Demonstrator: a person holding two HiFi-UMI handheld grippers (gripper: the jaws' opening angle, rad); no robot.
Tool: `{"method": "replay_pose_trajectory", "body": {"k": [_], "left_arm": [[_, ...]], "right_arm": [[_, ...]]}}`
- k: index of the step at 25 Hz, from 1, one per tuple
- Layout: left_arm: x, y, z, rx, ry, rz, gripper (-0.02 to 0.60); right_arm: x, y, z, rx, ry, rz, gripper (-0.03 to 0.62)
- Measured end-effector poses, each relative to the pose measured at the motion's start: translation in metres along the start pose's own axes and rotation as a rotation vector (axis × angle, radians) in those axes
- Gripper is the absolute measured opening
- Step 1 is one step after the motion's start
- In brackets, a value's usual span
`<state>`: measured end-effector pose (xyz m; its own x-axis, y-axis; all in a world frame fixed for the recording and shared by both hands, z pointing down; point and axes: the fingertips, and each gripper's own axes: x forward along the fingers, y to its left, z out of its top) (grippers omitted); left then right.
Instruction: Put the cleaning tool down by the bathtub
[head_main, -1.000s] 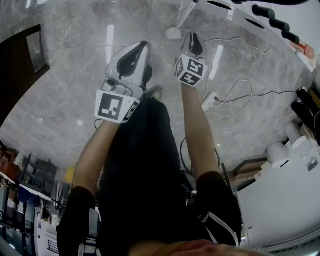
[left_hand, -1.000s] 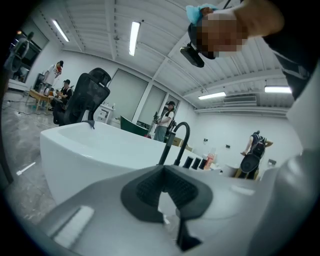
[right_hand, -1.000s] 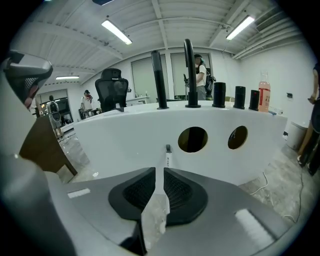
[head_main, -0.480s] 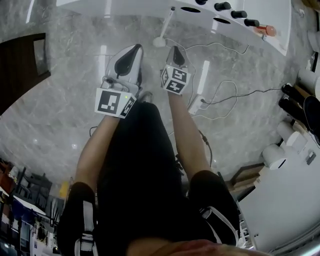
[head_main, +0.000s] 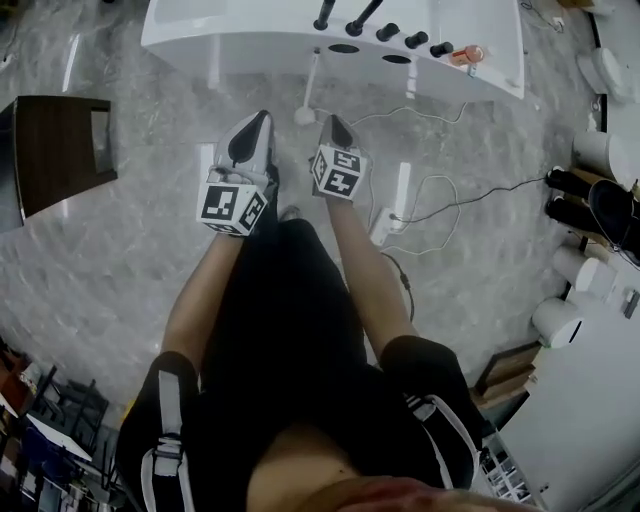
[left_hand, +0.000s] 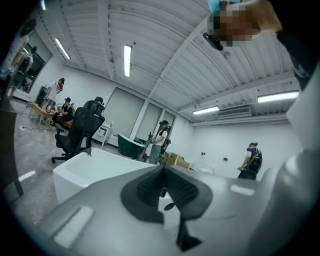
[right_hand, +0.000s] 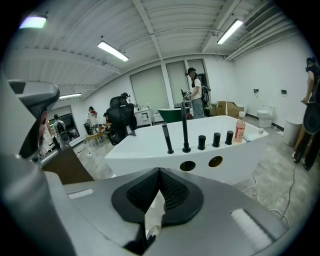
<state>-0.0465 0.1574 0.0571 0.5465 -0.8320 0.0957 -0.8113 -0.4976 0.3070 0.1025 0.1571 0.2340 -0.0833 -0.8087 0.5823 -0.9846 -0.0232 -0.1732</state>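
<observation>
Standing on the grey marble floor, the person holds both tools out in front, level with each other and just apart. The left tool has its jaws pressed together with nothing between them. The right tool is closing its jaws fully together, also on nothing. Just beyond and between the two tips, the white long-handled cleaning tool stands free of both, its round head on the floor and its thin handle slanting up to the side wall of the white bathtub. Black tap fittings line the tub's rim, with a pink bottle at their right end. A white power strip with trailing cables lies on the floor to the right, and a dark wooden cabinet stands well off to the left.
</observation>
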Motion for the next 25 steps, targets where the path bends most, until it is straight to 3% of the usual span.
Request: {"method": "replay_pose_trajectory", "body": {"k": [12,25], "left_arm": [[-0.067,-0.079,0.048,0.001,0.029,-0.029,0.009],[-0.105,-0.104,0.099,0.020,0.051,-0.158,0.009]], "right_arm": [[-0.156,0.021,0.073,0.005,-0.150,0.064,0.000],[-0.268,0.074,0.130,-0.082,-0.311,0.069,0.000]]}}
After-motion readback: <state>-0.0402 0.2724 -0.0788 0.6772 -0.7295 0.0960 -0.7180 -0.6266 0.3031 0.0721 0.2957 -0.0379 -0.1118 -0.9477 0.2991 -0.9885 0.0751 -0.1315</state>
